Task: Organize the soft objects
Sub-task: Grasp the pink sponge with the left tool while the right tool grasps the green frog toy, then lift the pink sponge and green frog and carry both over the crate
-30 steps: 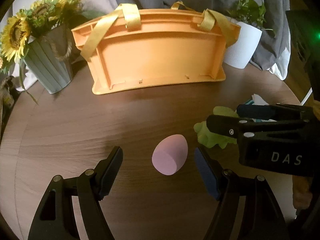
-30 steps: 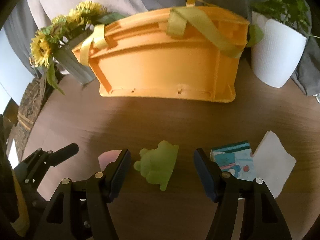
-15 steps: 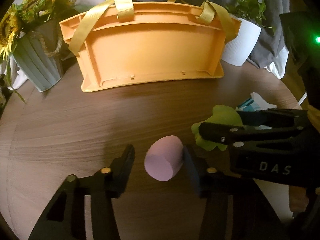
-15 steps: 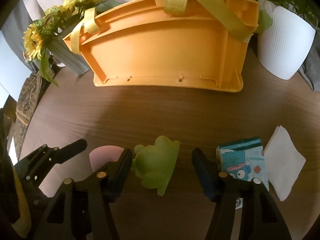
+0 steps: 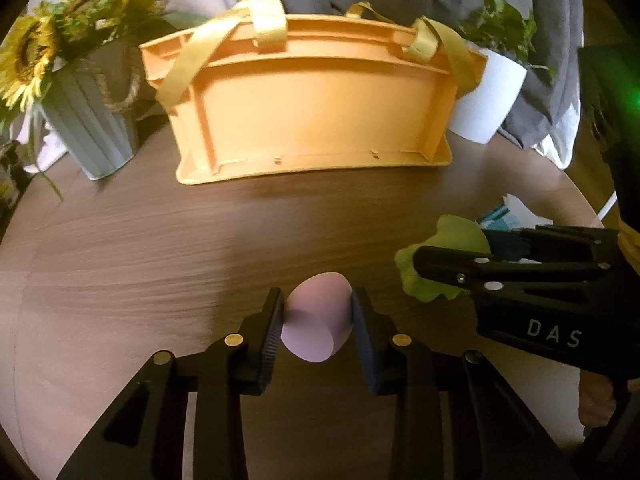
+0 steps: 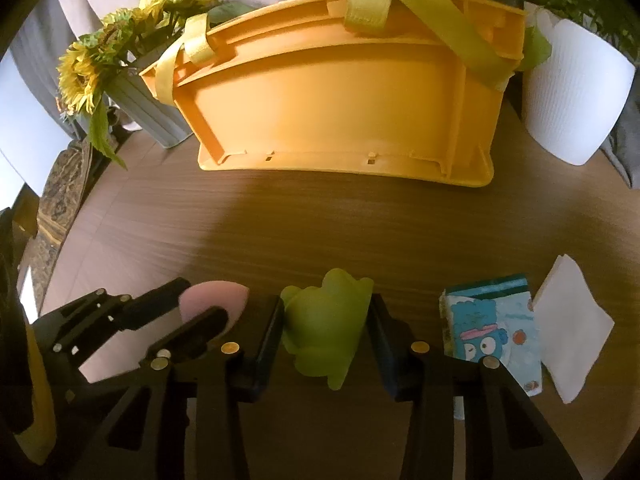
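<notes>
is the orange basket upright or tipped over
Upright: the orange basket stands on its base on the table, rim and yellow straps on top.

Sunflower vase (image 5: 94, 128) and white potted plant (image 5: 486, 100) stand on the wooden table (image 5: 160, 248)

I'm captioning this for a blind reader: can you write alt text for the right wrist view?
The right gripper pinches a soft green frog-shaped toy above a brown wooden table, with the left gripper holding a pink egg-shaped sponge beside it. Behind stands an orange plastic basket with yellow straps.
</notes>
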`<state>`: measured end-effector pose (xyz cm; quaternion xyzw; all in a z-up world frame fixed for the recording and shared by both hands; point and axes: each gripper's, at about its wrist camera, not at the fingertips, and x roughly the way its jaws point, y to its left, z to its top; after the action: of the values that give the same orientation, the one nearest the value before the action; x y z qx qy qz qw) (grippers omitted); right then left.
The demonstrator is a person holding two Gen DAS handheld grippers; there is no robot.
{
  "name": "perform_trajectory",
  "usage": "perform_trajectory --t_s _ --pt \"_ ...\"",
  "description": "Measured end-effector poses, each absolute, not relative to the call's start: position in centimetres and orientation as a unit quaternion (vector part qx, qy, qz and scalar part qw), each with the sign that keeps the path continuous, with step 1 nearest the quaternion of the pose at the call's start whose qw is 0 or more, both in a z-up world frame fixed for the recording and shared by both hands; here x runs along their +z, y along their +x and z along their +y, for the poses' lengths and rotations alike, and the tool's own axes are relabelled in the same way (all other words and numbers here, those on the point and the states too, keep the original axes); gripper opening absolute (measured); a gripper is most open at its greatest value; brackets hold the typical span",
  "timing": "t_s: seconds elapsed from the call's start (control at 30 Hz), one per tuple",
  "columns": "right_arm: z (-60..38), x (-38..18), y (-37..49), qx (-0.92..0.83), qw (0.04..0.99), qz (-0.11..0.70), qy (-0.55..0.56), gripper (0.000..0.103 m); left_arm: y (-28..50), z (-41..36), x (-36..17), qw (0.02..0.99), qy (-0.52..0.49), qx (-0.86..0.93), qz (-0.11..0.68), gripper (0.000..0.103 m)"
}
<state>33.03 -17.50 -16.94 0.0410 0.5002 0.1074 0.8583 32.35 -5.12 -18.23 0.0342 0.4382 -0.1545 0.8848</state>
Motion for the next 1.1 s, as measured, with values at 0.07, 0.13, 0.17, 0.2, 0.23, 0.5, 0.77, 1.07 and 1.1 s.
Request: perform_trajectory --t_s 0.07,0.13,0.17,0.2,0.23,0.5,0.77,1.07,1.1 --pt "-17.5 -16.7 32.9 0.108 0.86 0.496 0.039 0.039 32.2 -4.9 -17.9 0.888 0.03 -0.149 0.434 0.033" --pt "-17.6 -16.4 32.8 0.109 0.863 0.491 0.037 0.036 32.1 -4.6 -17.5 0.891 0.027 -0.145 0.43 0.033" --pt "-17.5 -16.2 32.7 0.11 0.865 0.488 0.034 0.035 32.0 -4.5 -17.4 0.892 0.027 -0.143 0.428 0.033" --pt "-17.5 -16.2 32.6 0.11 0.866 0.487 0.031 0.035 32.0 -4.6 -17.3 0.893 0.027 -0.14 0.427 0.033" --pt "-17.4 -16.2 32.6 0.111 0.866 0.487 0.029 0.034 32.0 -4.5 -17.2 0.893 0.027 -0.138 0.427 0.033" --pt "-17.1 -15.6 31.8 0.115 0.876 0.468 0.021 0.031 31.5 -3.8 -16.5 0.9 0.011 -0.12 0.419 0.033" --pt "-17.8 -13.5 31.3 0.108 0.891 0.44 0.027 0.031 31.5 -3.4 -14.2 0.911 -0.006 -0.116 0.396 0.033" --pt "-18.5 -9.7 31.1 0.104 0.914 0.391 0.036 0.031 32.1 -3.5 -10.6 0.929 -0.019 -0.122 0.35 0.033" --pt "-18.5 -9.2 31.1 0.104 0.916 0.385 0.038 0.031 32.1 -3.6 -10.2 0.93 -0.021 -0.122 0.345 0.033"
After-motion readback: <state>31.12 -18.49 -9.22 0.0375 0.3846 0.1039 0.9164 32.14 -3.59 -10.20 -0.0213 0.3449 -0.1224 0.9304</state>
